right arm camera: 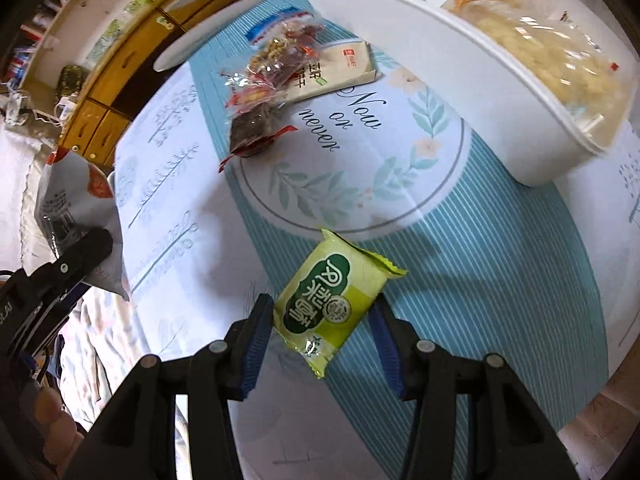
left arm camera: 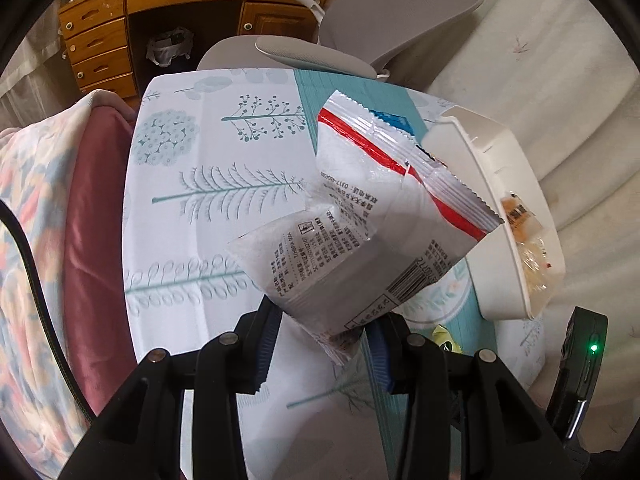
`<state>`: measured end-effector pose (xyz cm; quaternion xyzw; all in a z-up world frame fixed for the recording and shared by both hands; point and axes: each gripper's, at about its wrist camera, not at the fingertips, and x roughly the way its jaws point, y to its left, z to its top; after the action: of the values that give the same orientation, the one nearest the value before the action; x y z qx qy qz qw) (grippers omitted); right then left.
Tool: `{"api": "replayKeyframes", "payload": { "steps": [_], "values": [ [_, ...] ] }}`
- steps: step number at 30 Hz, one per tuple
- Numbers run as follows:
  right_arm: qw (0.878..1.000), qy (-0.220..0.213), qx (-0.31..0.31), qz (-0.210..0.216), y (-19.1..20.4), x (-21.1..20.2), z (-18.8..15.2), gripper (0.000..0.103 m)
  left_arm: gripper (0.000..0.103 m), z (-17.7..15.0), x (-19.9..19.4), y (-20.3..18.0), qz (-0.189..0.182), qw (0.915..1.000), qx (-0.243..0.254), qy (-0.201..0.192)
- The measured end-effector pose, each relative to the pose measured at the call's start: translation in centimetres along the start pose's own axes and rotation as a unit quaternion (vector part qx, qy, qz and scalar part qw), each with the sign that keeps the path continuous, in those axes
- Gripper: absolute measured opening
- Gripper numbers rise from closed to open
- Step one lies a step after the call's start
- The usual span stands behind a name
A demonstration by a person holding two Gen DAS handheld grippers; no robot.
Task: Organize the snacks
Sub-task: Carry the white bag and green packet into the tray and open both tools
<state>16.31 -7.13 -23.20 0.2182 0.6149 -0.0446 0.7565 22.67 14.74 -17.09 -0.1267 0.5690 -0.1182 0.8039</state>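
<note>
A silver, red-striped snack bag [left arm camera: 360,216] hangs lifted; a green-yellow packet [right arm camera: 336,300] is tilted above the tablecloth.

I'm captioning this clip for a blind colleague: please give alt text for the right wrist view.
The right gripper holds a yellow-green snack packet over a blue-and-white tablecloth. Ahead lie a pile of small wrapped snacks and a white bin holding a clear bag of pale snacks.

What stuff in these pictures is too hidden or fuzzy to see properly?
- Left wrist view: the snack bag in the left gripper shows only its printed back; its front faces away.
- Left wrist view: the white bin is partly behind that bag, so most of its contents are hidden.
- Right wrist view: the pile of small packets is far off and blurred; labels unreadable.
- Right wrist view: the bin's far end is cut off by the picture edge.
</note>
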Motion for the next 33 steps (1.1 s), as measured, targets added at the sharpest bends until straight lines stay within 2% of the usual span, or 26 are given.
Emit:
{"api": "replayKeyframes", "payload": {
  "steps": [4, 9, 18, 25, 33],
  "values": [
    [1.000, -0.021, -0.002, 0.011, -1.1, -2.2, -1.1, 0.049, 0.039, -1.5, -1.2, -0.9, -0.005, 1.0000, 0.003, -0.002],
    [0.998, -0.044, -0.019, 0.033, -1.8, -4.7, -0.9, 0.049, 0.039, -3.3, -3.0, -2.0, -0.010, 0.9999, 0.000, -0.007],
    [0.993, -0.081, -0.064, 0.058, -3.4, -8.6, 2.6, 0.049, 0.039, -4.8, -3.9, -6.1, -0.015, 0.9999, -0.003, -0.007],
    [0.985, -0.108, -0.115, 0.071, -5.3, -11.5, 6.9, 0.049, 0.039, -3.2, -4.0, -10.6, -0.021, 0.9991, -0.015, -0.034],
    [0.969, -0.142, -0.187, 0.077, -7.5, -14.2, 12.1, 0.049, 0.039, 0.5, -3.5, -16.2, -0.040, 0.9935, -0.044, -0.097]
  ]
}}
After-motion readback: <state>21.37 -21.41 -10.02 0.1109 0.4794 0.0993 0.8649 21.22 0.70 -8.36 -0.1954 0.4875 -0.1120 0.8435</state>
